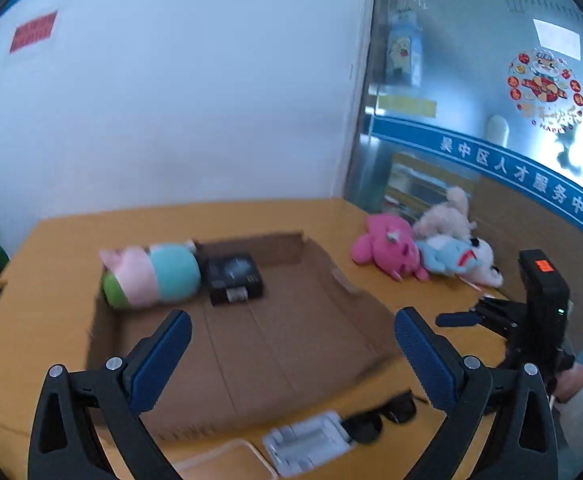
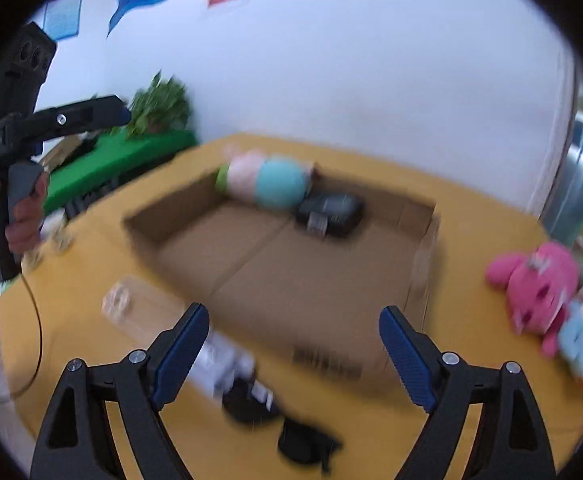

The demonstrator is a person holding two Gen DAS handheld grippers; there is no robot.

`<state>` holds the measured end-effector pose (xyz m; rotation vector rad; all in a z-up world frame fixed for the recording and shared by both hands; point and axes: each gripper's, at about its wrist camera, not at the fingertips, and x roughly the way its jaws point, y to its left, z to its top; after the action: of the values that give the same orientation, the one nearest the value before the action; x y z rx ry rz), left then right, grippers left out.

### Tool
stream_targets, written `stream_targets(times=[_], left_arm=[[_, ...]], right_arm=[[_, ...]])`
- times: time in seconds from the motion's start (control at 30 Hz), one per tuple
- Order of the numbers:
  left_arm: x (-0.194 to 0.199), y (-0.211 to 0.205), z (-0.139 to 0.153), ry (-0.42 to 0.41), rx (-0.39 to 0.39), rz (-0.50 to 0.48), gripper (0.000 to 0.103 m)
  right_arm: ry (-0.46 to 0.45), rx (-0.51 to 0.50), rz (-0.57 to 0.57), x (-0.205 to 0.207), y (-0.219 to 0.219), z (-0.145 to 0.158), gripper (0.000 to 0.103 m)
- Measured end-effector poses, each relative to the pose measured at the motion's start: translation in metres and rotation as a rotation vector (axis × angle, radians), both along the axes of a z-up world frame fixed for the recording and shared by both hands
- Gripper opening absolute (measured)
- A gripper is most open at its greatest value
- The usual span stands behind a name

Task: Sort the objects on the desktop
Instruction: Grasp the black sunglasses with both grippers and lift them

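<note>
A shallow cardboard box (image 1: pixel 291 320) lies on the yellow table (image 1: pixel 171 216). In it lie a pink, teal and green plush roll (image 1: pixel 151 274) and a black device (image 1: pixel 235 276). My left gripper (image 1: pixel 291 344) is open and empty above the box's near part. My right gripper (image 2: pixel 293 344) is open and empty over the box's (image 2: pixel 291 264) near edge; it also shows at the right of the left wrist view (image 1: pixel 467 318). Black sunglasses (image 1: pixel 379 416), a white packet (image 1: pixel 307 442) and a clear plastic case (image 1: pixel 227 460) lie in front of the box. The roll (image 2: pixel 267 180) and device (image 2: pixel 331 210) show blurred in the right wrist view.
A pink plush (image 1: pixel 387 246), a light blue plush (image 1: pixel 451 258) and cream plushes (image 1: pixel 447 216) lie in a heap at the table's right, by a glass wall (image 1: pixel 471 100). A green stand with a plant (image 2: pixel 159 108) is left of the table.
</note>
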<state>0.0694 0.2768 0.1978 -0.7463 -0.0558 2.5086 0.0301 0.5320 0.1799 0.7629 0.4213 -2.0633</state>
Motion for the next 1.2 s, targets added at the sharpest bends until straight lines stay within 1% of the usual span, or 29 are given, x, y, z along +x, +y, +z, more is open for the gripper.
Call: stream_targets(times=[0.03, 0.07, 0.1, 0.13, 0.17, 0.23, 0.3, 0.33, 0.43, 0.5, 0.53, 0.57, 0.63, 0.67, 0.7, 0.77, 0.83, 0.9, 0.93, 0.97, 1.0, 1.03, 1.07, 1.13, 1.2], left_arm=[[0.008, 0.006, -0.017, -0.051, 0.002, -0.020, 0.103], [0.016, 0.011, -0.033, -0.101, 0.001, -0.043, 0.103], [0.022, 0.018, -0.052, -0.156, 0.010, -0.068, 0.103], [0.026, 0.021, -0.065, -0.194, 0.030, -0.080, 0.103], [0.031, 0.019, -0.074, -0.224, 0.054, -0.083, 0.103], [0.031, 0.027, -0.092, -0.303, 0.108, -0.083, 0.102], [0.025, 0.032, -0.101, -0.348, 0.152, -0.089, 0.102], [0.023, 0.035, -0.104, -0.365, 0.157, -0.083, 0.102], [0.017, 0.039, -0.108, -0.395, 0.163, -0.098, 0.101], [0.015, 0.040, -0.113, -0.419, 0.166, -0.114, 0.101], [0.013, 0.044, -0.117, -0.435, 0.165, -0.124, 0.101], [0.011, 0.048, -0.121, -0.451, 0.167, -0.132, 0.098], [0.005, 0.058, -0.133, -0.509, 0.191, -0.165, 0.093], [0.003, 0.063, -0.138, -0.536, 0.200, -0.178, 0.086], [0.000, 0.069, -0.144, -0.565, 0.205, -0.189, 0.076], [-0.003, 0.081, -0.156, -0.619, 0.216, -0.214, 0.066], [-0.003, 0.090, -0.165, -0.658, 0.223, -0.230, 0.060], [-0.001, 0.098, -0.174, -0.693, 0.221, -0.247, 0.050], [0.000, 0.103, -0.179, -0.710, 0.224, -0.258, 0.046], [0.001, 0.106, -0.182, -0.720, 0.230, -0.264, 0.038], [0.003, 0.110, -0.186, -0.731, 0.227, -0.268, 0.029], [0.003, 0.112, -0.188, -0.738, 0.213, -0.266, 0.025], [0.003, 0.116, -0.191, -0.746, 0.197, -0.268, 0.016], [0.004, 0.119, -0.191, -0.740, 0.190, -0.263, 0.014], [0.006, 0.121, -0.181, -0.709, 0.178, -0.282, 0.012]], right_arm=[[-0.039, 0.031, 0.008, 0.001, 0.008, -0.018, 0.087], [-0.109, 0.076, 0.017, -0.004, 0.014, -0.046, 0.087], [-0.159, 0.103, 0.013, -0.010, 0.017, -0.064, 0.087], [-0.200, 0.120, 0.003, -0.018, 0.019, -0.082, 0.087], [-0.233, 0.122, 0.002, -0.026, 0.019, -0.096, 0.087], [-0.266, 0.129, 0.001, -0.036, 0.013, -0.115, 0.085], [-0.263, 0.138, 0.013, -0.035, 0.006, -0.117, 0.084], [-0.254, 0.142, 0.020, -0.032, 0.003, -0.118, 0.085], [-0.274, 0.150, 0.045, -0.011, -0.003, -0.117, 0.085], [-0.304, 0.124, 0.066, 0.012, 0.002, -0.119, 0.085], [-0.319, 0.101, 0.081, 0.024, 0.006, -0.126, 0.085], [-0.327, 0.080, 0.091, 0.035, 0.009, -0.126, 0.085], [-0.293, 0.083, 0.048, 0.051, 0.012, -0.127, 0.085], [-0.276, 0.092, 0.013, 0.056, 0.013, -0.126, 0.084], [-0.271, 0.091, -0.012, 0.058, 0.013, -0.127, 0.082], [-0.262, 0.095, -0.047, 0.064, 0.012, -0.127, 0.070], [-0.225, 0.132, -0.054, 0.074, 0.007, -0.128, 0.065], [-0.193, 0.176, -0.058, 0.087, 0.003, -0.129, 0.062], [-0.181, 0.189, -0.064, 0.093, 0.001, -0.129, 0.058], [-0.164, 0.200, -0.072, 0.098, -0.001, -0.130, 0.054], [-0.145, 0.208, -0.077, 0.102, -0.002, -0.130, 0.054], [-0.142, 0.202, -0.084, 0.104, -0.003, -0.131, 0.054], [-0.145, 0.190, -0.107, 0.105, -0.003, -0.131, 0.054], [-0.142, 0.189, -0.132, 0.106, -0.004, -0.130, 0.054], [-0.145, 0.159, -0.155, 0.105, -0.002, -0.127, 0.054]])
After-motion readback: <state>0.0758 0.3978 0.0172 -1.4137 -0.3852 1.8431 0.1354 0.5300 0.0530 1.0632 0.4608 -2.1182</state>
